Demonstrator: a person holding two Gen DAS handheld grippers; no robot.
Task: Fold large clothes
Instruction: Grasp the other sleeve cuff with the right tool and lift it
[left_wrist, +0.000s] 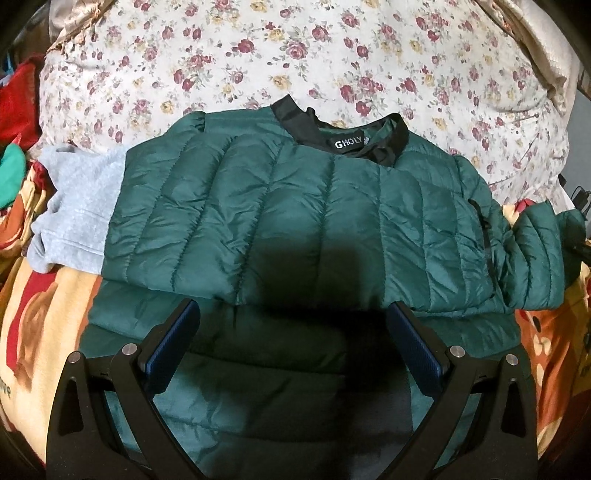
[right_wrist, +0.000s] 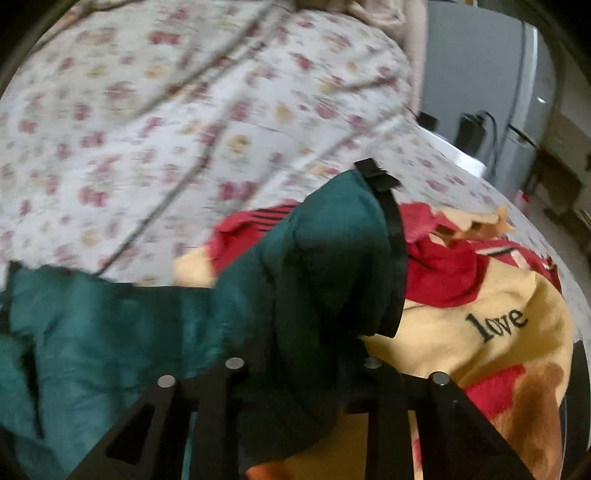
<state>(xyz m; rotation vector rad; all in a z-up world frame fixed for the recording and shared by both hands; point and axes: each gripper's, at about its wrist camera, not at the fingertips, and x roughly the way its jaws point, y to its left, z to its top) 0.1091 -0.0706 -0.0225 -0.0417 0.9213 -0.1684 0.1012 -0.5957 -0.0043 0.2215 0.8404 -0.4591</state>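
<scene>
Quilted green nylon puffer jacket (left_wrist: 295, 221) lies spread on a bed, collar toward a floral quilt (left_wrist: 258, 55), partly over a grey fleece garment (left_wrist: 77, 214); the left gripper (left_wrist: 293, 325) hovers spread above its hem, holding nothing. Right wrist view: the right gripper (right_wrist: 303, 369) appears pinched on the jacket's black-cuffed sleeve (right_wrist: 332, 266), lifted over a cartoon blanket (right_wrist: 480, 339). Light, soft and slippery, it likely grips best at seams or cuff.

A bed fills the scene, its far part covered by a white quilt with red flowers (left_wrist: 295, 55). Nearer lies a yellow and red blanket (right_wrist: 480, 332) printed with "love". At the far right stands a grey cabinet (right_wrist: 480, 74) with black cables.
</scene>
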